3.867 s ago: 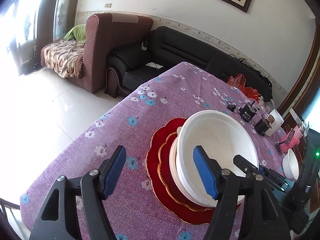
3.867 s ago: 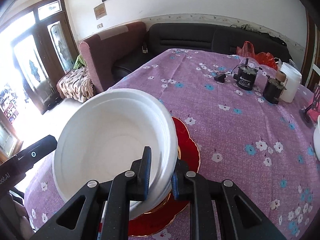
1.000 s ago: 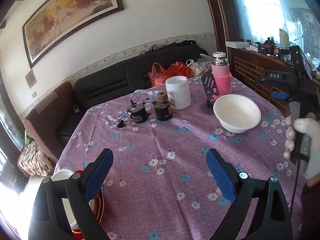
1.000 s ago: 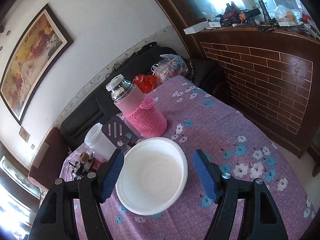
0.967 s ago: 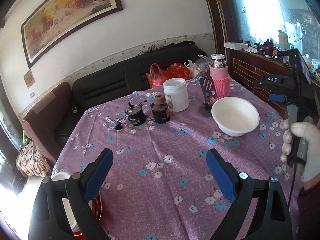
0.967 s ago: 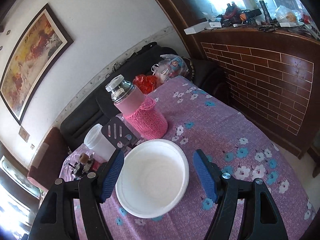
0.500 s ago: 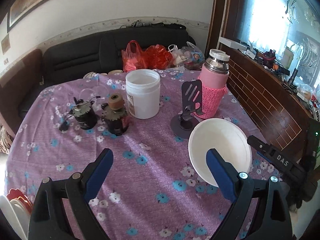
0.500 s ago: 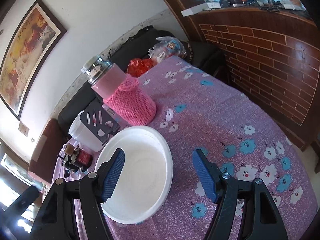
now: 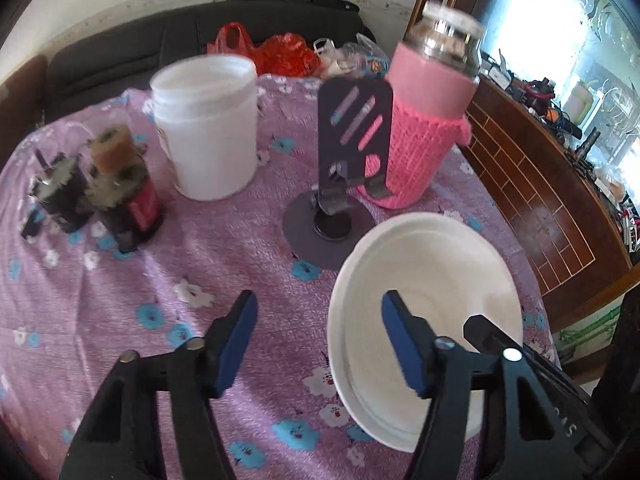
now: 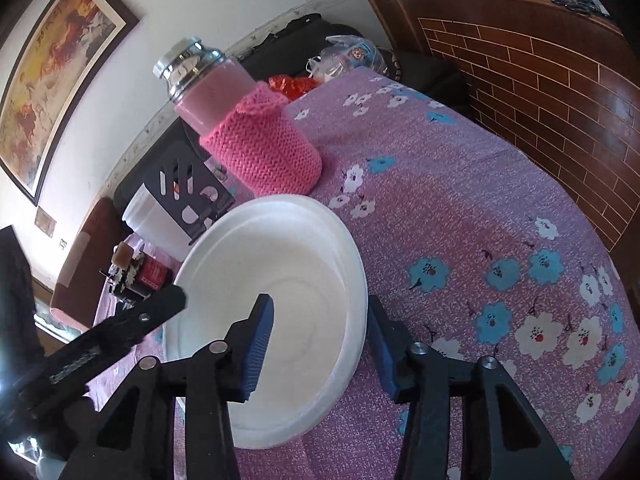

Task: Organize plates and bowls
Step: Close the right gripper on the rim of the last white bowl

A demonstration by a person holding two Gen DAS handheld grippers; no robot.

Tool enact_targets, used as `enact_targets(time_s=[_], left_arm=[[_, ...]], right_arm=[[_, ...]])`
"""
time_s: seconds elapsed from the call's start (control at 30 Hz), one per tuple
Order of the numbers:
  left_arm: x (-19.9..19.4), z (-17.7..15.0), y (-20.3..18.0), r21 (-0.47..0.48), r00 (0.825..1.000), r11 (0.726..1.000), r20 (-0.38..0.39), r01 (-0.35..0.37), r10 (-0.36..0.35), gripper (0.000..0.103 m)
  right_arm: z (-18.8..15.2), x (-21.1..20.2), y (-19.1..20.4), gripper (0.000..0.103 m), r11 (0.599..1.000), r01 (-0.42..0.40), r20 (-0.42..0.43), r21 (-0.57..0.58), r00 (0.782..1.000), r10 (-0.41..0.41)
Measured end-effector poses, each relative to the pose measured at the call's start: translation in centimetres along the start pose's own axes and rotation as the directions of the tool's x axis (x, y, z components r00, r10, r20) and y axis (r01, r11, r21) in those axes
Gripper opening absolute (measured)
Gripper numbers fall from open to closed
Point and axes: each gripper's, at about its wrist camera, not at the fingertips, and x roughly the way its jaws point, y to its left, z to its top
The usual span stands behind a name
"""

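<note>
Straddling the bowl's (image 10: 276, 292) right rim, the right claw (image 10: 318, 344) has one blue pad inside the basin and the other outside the wall; its jaws have just been closing, yet a gap shows on both sides of the rim, so nothing is gripped. The left claw (image 9: 320, 340) comes in over the bowl's (image 9: 432, 280) left edge, its right pad above the basin and its left pad over bare purple cloth (image 9: 120, 280); its jaws have also just been closing, about half open, holding nothing. The bowl sits on the cloth, directly ahead of both claws. Just beyond it stands a dark phone stand (image 9: 348, 136), and behind that a flask (image 9: 428, 120) in a pink knitted sleeve. Left of the stand is a white jar (image 9: 208, 128), then two small dark bottles (image 9: 120, 196). Farthest off runs a black sofa (image 9: 160, 40).
</note>
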Motion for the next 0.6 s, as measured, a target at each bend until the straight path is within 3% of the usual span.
enact_targets(time_s=[0.1, 0.17, 0.23, 0.27, 0.43, 0.6], left_arm=[[1.8, -0.3, -0.3, 0.002, 0.999, 1.000, -0.036, -0.004, 0.004, 0.052], [2.6, -0.5, -0.5, 0.003, 0.998, 1.000, -0.058, 0.009, -0.009, 0.040], [2.8, -0.7, -0.9, 0.020, 0.998, 1.000, -0.062, 0.003, -0.002, 0.017], [2.9, -0.8, -1.1, 0.036, 0.998, 0.999, -0.067, 0.003, -0.001, 0.012], [1.8, -0.7, -0.8, 0.044, 0.999, 0.999, -0.040, -0.004, 0.006, 0.008], [-0.2, -1.2, 0.7, 0.019, 1.000, 1.000, -0.015, -0.006, 0.006, 0.008]], right_arm=[[-0.1, 0.6, 0.1, 0.044, 1.000, 0.010, -0.013, -0.008, 1.000, -0.010], [-0.2, 0.9, 0.1, 0.039, 1.000, 0.005, -0.023, -0.006, 1.000, -0.006], [-0.2, 1.1, 0.1, 0.033, 1.000, 0.011, -0.021, -0.011, 1.000, -0.011], [-0.2, 1.1, 0.1, 0.024, 1.000, 0.009, -0.022, -0.012, 1.000, -0.009], [-0.3, 1.2, 0.3, 0.015, 1.000, 0.011, -0.022, -0.016, 1.000, -0.011], [-0.6, 0.7, 1.5, 0.015, 0.999, -0.011, -0.007, -0.048, 1.000, 0.010]])
